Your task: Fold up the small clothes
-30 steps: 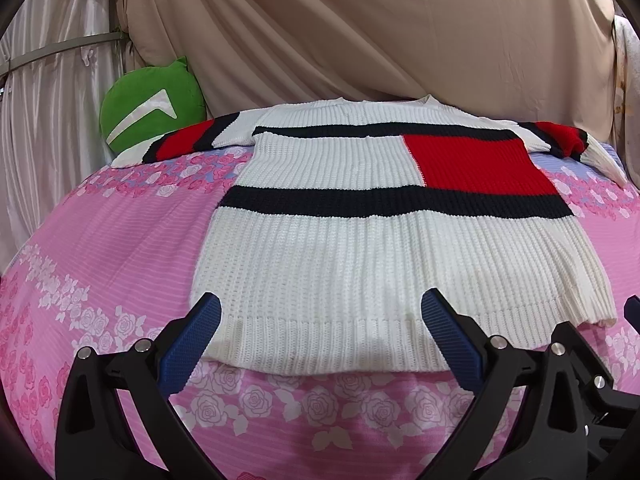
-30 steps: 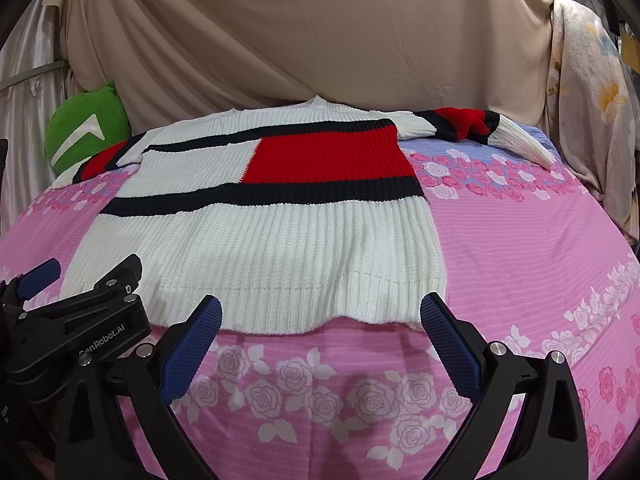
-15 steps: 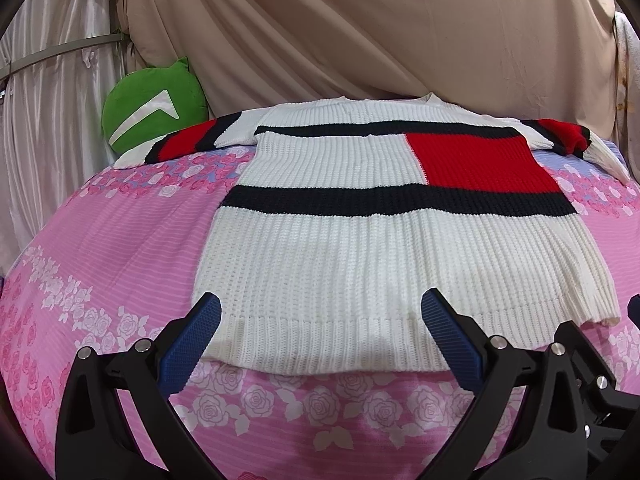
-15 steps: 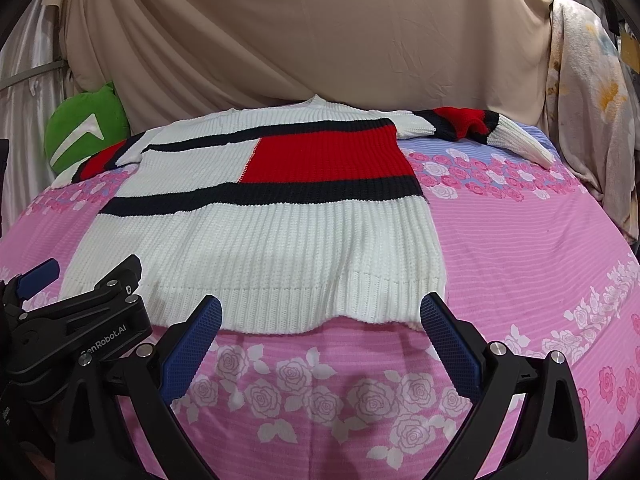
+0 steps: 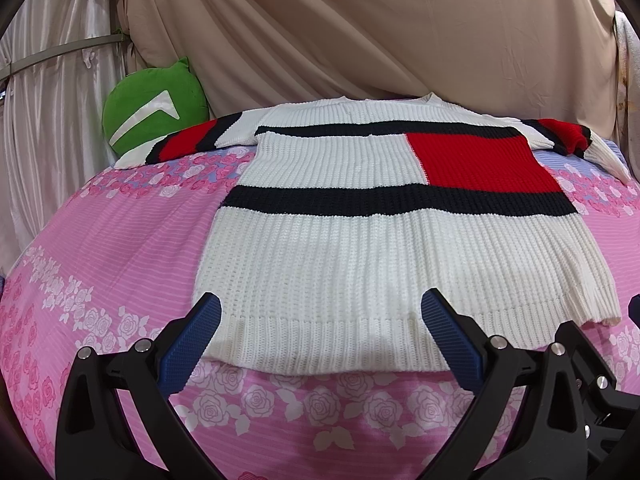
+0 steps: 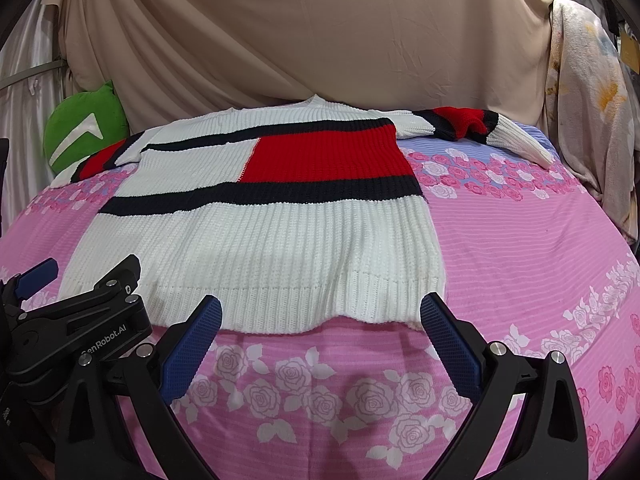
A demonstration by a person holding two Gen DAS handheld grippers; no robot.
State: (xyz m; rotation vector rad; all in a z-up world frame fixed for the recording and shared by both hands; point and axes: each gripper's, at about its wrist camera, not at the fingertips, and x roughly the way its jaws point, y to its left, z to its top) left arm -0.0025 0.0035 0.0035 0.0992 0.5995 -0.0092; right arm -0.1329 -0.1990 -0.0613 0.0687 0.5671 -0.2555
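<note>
A white knitted sweater (image 5: 360, 240) (image 6: 260, 240) with black stripes and a red block lies flat on the bed, hem toward me and both sleeves spread out at the far end. My left gripper (image 5: 320, 312) hovers open just in front of the hem's left half, its blue pads empty. Near the hem's right half, my right gripper (image 6: 320, 312) is open too, holding nothing. The left gripper's black body (image 6: 80, 320) shows at the lower left of the right wrist view.
A pink rose-print sheet (image 5: 120, 260) (image 6: 520, 260) covers the bed. A green cushion (image 5: 156, 108) (image 6: 84, 132) sits at the far left against beige drapes (image 5: 360, 28). Flowered fabric (image 6: 588, 112) hangs at the right.
Both views shifted only slightly; the sweater and the open grippers stay as they were.
</note>
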